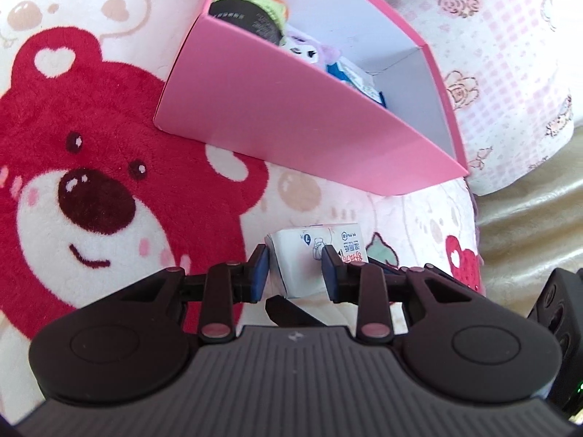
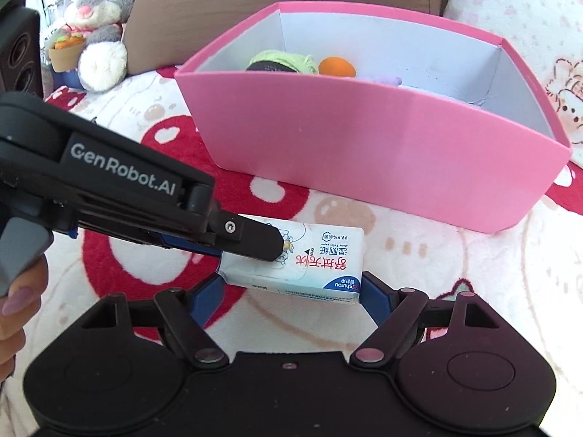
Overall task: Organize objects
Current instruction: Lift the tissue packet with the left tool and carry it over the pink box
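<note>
Wipes pack point(image 2: 309, 260) clamped crosswise in left claw point(image 1: 296, 269), lengthwise between right claw point(image 2: 288, 293) pads.

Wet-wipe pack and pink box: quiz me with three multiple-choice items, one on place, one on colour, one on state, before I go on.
1. Where is the wet-wipe pack relative to the pink box?
A. Inside it
B. Outside, in front of its near wall
C. On top of its rim

2. What colour are the box's inner walls?
A. White
B. Green
C. Black

3. How is the pack held?
A. By neither gripper
B. By the right gripper only
C. By both grippers

Answers:
1 B: the pack sits over the bear blanket, short of the box wall.
2 A: the inside faces show white above the pink outside.
3 C: the left gripper pinches its narrow side, and the right gripper spans its length.
</note>
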The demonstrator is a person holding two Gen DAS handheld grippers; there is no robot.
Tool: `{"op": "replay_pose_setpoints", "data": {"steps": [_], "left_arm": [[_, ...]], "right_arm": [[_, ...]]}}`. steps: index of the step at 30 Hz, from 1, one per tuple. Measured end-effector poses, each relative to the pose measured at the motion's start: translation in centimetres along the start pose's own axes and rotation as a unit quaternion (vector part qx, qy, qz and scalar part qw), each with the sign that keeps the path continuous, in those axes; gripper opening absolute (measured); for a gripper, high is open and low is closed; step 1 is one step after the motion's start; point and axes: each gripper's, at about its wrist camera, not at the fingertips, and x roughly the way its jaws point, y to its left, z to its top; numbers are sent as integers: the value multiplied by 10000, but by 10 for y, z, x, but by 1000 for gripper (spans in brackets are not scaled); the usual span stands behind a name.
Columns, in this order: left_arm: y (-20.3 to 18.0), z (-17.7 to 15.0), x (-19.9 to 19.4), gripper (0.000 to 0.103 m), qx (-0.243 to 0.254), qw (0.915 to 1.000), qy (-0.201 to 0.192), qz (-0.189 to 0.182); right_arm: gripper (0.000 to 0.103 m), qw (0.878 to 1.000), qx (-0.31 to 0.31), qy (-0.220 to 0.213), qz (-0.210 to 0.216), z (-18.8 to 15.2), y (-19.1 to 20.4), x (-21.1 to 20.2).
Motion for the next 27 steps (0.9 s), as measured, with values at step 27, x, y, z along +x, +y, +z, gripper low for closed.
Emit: {"op": "replay_pose_setpoints", "data": {"steps": [27], "left_arm": [[-62,-15,-87,30,939,9954,50,-173]], "right_arm": [[84,9991,-51,-422,-20,0,23,-90]]}}
